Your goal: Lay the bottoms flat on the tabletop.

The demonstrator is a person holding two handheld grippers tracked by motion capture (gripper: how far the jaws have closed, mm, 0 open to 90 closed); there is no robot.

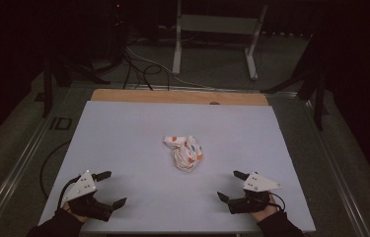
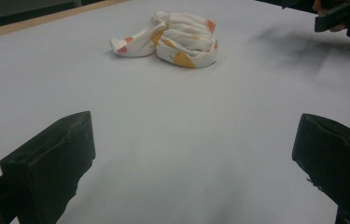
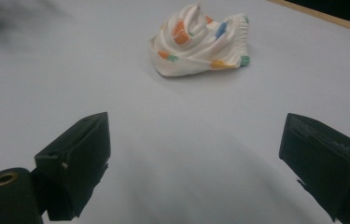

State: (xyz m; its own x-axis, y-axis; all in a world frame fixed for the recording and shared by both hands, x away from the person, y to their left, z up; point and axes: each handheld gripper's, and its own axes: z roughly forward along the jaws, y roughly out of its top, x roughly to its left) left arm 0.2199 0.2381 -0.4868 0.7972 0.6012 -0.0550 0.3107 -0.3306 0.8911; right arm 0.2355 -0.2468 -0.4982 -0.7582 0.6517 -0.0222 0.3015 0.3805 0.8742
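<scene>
With both the left gripper (image 1: 107, 187) and right gripper (image 1: 229, 185) gaping wide and empty, the crumpled cloth (image 1: 185, 152) ahead of their fingertips could merely slide away if pinched shallowly.

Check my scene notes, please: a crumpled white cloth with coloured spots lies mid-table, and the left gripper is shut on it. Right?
Not quite. The left gripper stands open near the table's front edge, well apart from the crumpled cloth, as the high view shows. The cloth does lie mid-table.

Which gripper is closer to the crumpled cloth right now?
Right, by a little. The right gripper sits near-right of the crumpled cloth; the left gripper is farther off, near-left. Both are open and apart from it.
</scene>
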